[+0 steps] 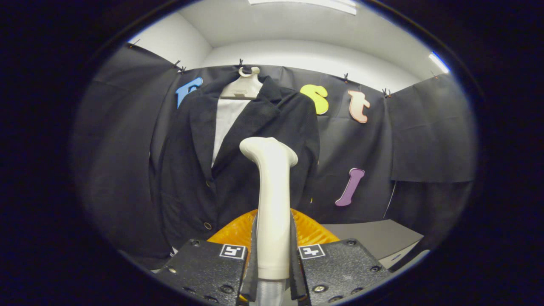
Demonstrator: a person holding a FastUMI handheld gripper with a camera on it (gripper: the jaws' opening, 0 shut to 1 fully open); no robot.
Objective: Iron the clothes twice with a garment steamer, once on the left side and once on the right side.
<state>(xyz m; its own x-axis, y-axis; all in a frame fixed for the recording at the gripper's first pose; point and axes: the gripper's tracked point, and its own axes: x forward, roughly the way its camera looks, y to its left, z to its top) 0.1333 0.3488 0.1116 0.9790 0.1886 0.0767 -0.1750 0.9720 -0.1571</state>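
Black cloth (361, 140) lines the booth on all sides, white wall and ceiling above it, ceiling light strip at the top. My garment steamer (272, 204), cream plastic, stands upright between my fingers; its handle runs up from the fingers and its head bends toward the jacket at the top. My gripper (272, 259) is clenched on the handle, both fingers pressed against its sides, a grey ribbed hose end showing just below the handle base. Steamer head sits in front of the jacket's chest, over the side with the wider lapel; can't tell if it touches the fabric. Dark jacket (238, 161) hangs straight ahead on a pale hanger (244, 87) hooked at the cloth's top edge, lapels open, light lining or shirt visible in the V, one button near the lower hem. Orange ribbed thing (233, 231) lies just beyond the fingers, behind the handle, mostly hidden, can't tell what it is. Grey table (374, 236) beside it, under the cloth wall, near the jacket's hem.
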